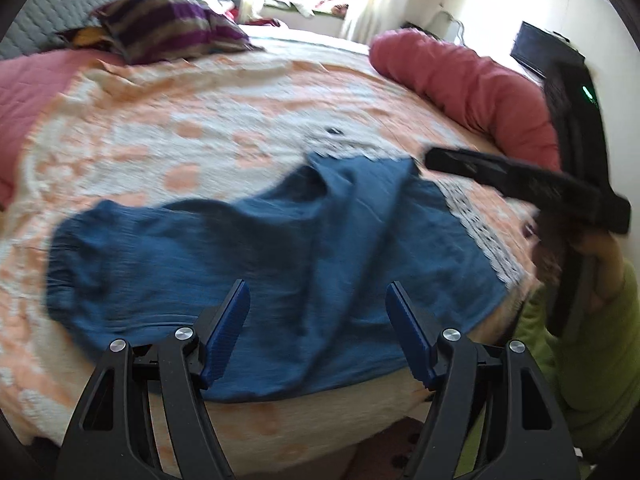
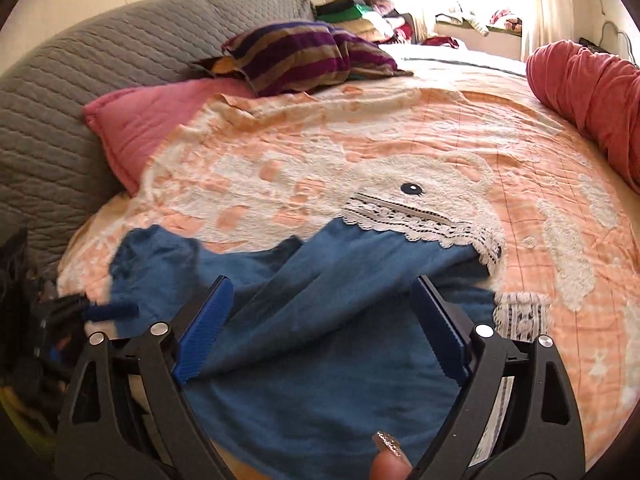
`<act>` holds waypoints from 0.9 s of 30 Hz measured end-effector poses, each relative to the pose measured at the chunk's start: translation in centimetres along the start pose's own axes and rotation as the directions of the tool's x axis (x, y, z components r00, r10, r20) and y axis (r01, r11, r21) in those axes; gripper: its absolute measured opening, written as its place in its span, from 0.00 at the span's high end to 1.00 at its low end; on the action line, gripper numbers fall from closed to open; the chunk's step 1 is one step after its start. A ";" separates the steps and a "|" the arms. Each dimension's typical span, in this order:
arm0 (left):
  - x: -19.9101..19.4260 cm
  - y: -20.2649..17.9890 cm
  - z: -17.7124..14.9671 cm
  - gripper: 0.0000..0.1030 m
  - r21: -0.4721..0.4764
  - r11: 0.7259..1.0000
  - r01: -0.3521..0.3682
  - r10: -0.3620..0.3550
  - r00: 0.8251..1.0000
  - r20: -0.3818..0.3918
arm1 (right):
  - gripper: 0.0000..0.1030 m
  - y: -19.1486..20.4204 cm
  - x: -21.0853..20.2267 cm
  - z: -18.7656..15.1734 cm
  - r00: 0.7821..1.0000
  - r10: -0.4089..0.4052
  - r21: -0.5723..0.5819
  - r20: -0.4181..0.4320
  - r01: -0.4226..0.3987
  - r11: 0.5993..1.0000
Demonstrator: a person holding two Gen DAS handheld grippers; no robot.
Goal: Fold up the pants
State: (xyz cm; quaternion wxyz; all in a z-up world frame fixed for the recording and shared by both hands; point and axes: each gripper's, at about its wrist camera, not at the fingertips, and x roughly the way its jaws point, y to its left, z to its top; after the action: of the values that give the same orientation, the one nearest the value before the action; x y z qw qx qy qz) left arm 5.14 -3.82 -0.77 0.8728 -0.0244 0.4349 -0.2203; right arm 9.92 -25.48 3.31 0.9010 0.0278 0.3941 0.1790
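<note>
Blue pants (image 1: 280,240) with white lace trim (image 1: 480,224) lie folded over on the orange and white bedspread (image 1: 160,128), near the bed's front edge. My left gripper (image 1: 318,292) hovers open above their near part, nothing between its blue pads. In the right wrist view the same pants (image 2: 320,360) spread under my right gripper (image 2: 324,288), which is open and holds nothing; the lace hem (image 2: 420,220) lies beyond it. The right gripper's black body (image 1: 520,184) shows at the right of the left wrist view. The left gripper's blue tips (image 2: 108,312) appear at the far left.
A striped purple pillow (image 2: 300,52), a pink cushion (image 2: 148,120) and a grey quilted headboard (image 2: 80,80) lie at the back. A red bolster (image 2: 592,92) runs along the right side. A person's green sleeve (image 1: 592,340) and a fingertip (image 2: 388,452) are close by.
</note>
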 end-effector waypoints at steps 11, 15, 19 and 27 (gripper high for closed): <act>6.3 -0.4 0.8 0.51 -0.031 0.999 0.022 -0.025 0.995 -0.099 | 0.15 0.3 8.7 4.3 0.987 -0.072 -0.063 -0.142 0.063 0.996; 7.3 -0.5 0.7 0.90 -0.051 0.996 0.074 -0.078 0.993 -0.088 | 0.15 -0.1 13.1 6.2 0.970 -0.120 -0.053 -0.211 0.111 0.992; 7.4 -1.7 0.0 0.92 -0.003 0.993 0.121 -0.121 0.989 -0.082 | 0.15 -0.4 17.1 7.6 0.951 -0.158 -0.048 -0.267 0.151 0.987; 7.0 -1.4 -0.2 0.92 0.016 0.989 0.146 -0.144 0.987 -0.068 | 0.74 -0.7 22.4 8.0 0.918 -0.253 -0.105 -0.304 0.232 0.967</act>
State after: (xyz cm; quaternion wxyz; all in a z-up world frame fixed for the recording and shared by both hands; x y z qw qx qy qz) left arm 8.15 -7.89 -5.85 0.8396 -0.0394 0.4586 -0.2885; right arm 29.90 -17.71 -7.04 0.8422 -0.0802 0.5270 0.0811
